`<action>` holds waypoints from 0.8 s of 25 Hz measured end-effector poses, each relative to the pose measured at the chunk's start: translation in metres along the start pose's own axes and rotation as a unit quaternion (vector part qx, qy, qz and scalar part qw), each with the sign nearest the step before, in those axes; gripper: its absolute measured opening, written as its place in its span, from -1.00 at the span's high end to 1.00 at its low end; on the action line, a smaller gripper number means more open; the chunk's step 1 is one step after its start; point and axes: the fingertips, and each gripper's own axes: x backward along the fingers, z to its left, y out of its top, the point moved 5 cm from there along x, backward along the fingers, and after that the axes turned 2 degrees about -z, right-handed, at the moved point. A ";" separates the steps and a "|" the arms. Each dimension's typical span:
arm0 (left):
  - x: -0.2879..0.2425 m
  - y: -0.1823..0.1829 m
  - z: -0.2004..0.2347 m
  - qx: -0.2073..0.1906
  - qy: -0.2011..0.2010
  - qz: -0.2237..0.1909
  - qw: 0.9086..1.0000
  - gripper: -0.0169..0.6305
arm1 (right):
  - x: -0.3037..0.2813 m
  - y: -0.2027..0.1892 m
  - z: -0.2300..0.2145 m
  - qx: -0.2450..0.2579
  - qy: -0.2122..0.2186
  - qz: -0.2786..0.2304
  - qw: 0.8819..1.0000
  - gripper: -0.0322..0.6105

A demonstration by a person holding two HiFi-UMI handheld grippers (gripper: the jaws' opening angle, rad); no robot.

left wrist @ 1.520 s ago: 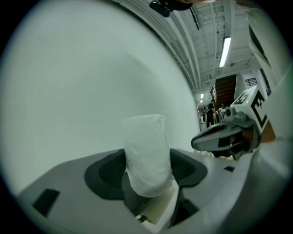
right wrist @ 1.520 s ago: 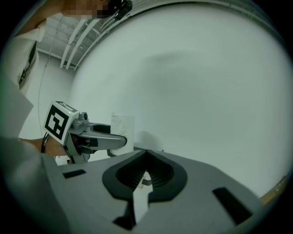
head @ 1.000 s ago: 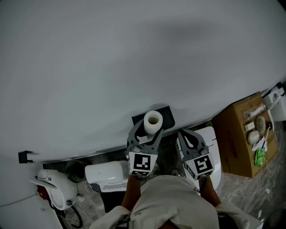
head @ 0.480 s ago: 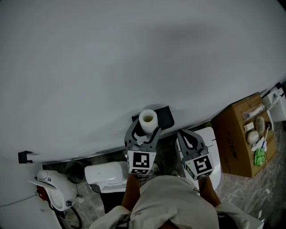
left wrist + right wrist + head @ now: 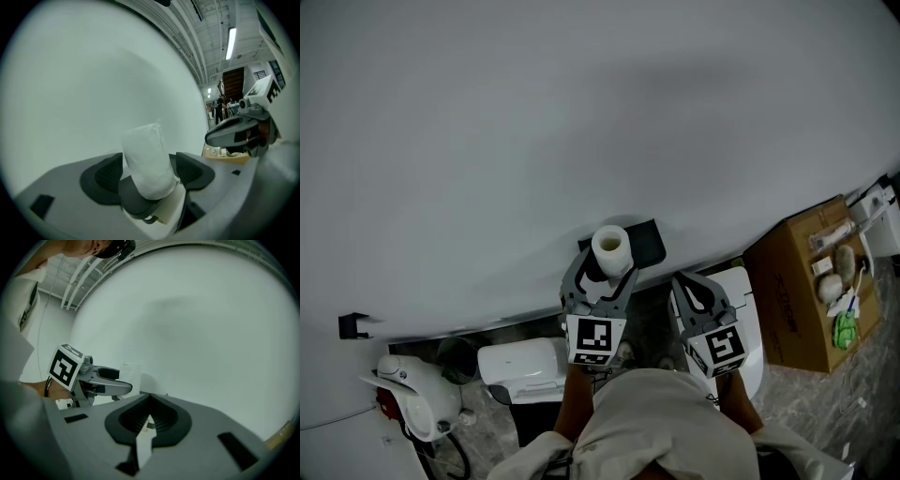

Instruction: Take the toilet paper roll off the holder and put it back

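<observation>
The white toilet paper roll (image 5: 610, 246) stands upright on the black holder (image 5: 645, 241) fixed to the grey wall. My left gripper (image 5: 606, 269) reaches around the roll from below. Its jaws are opening, and the roll (image 5: 146, 157) stands between the pads with a gap at the right pad (image 5: 193, 171). A dark part of the holder (image 5: 135, 202) cups the roll's base. My right gripper (image 5: 690, 283) hovers just right of the holder, shut and empty (image 5: 150, 401). From the right gripper view the roll (image 5: 130, 374) shows behind the left gripper's fingers (image 5: 108, 386).
The grey wall (image 5: 581, 112) fills most of the head view. Below it are a white toilet tank (image 5: 752, 323), a white box-like unit (image 5: 525, 367) and a white appliance (image 5: 412, 398). A cardboard box (image 5: 797, 291) with small items sits right. A black bracket (image 5: 352, 326) sticks out at left.
The roll and my left gripper have shifted a little left toward the wall, and the left jaws have spread wider around the roll. The right gripper has stayed put.
</observation>
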 end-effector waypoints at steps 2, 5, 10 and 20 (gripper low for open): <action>0.003 0.001 0.001 0.001 0.004 -0.003 1.000 -0.12 | 0.001 0.001 0.001 0.001 0.001 -0.001 1.000 0.91; 0.011 0.005 0.003 0.007 0.011 -0.015 1.000 -0.12 | 0.003 0.002 0.003 0.002 0.003 -0.004 1.000 0.91; 0.034 0.009 0.004 0.023 0.022 -0.042 0.999 -0.11 | 0.007 0.002 0.008 0.010 0.013 -0.009 1.000 0.91; 0.068 0.001 0.002 0.046 0.021 -0.065 0.997 0.13 | 0.008 0.001 0.029 0.015 0.034 0.003 0.999 0.91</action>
